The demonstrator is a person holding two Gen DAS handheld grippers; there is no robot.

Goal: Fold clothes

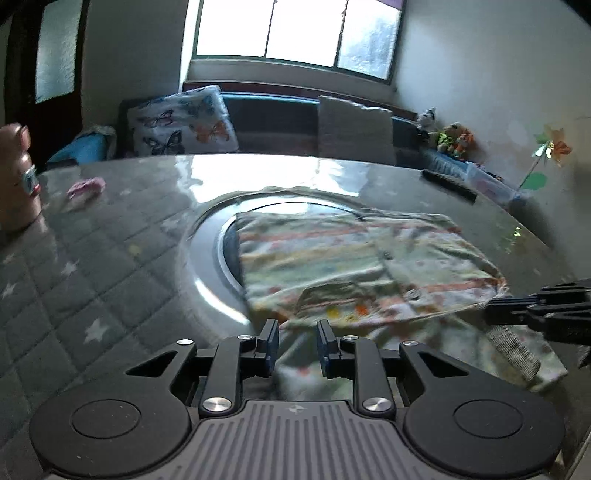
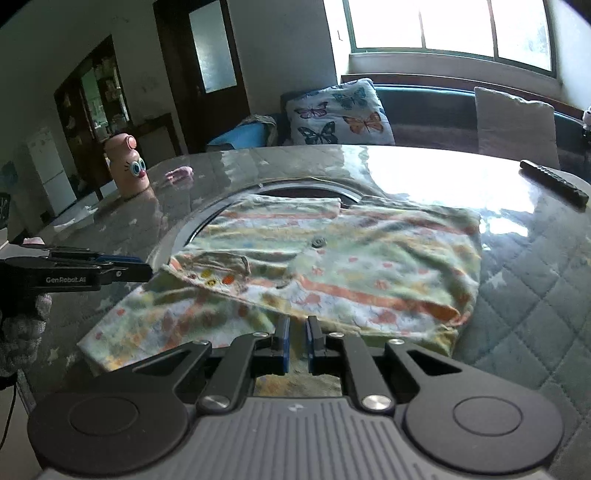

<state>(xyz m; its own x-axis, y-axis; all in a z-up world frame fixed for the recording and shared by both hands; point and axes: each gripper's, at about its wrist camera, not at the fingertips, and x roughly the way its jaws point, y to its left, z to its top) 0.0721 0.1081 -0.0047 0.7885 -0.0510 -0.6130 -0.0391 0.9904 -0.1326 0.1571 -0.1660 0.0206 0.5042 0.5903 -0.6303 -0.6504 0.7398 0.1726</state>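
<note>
Both grippers hover over the patterned garment [image 2: 332, 266] — left gripper [image 1: 297, 345] moderately parted, right gripper [image 2: 295, 345] narrowly parted — neither gripping anything.

Garment [image 2: 332, 266] mid-table [image 2: 535, 280]; remote [image 2: 554, 182] far right; bottle [image 2: 127, 166], perhaps, far left.

I see daylight from the window [image 1: 295, 29] blowing out white, glare pooling on the glossy table [image 2: 424, 177]; corners dim, edges fisheye-bent, cloth slightly blurred.
</note>
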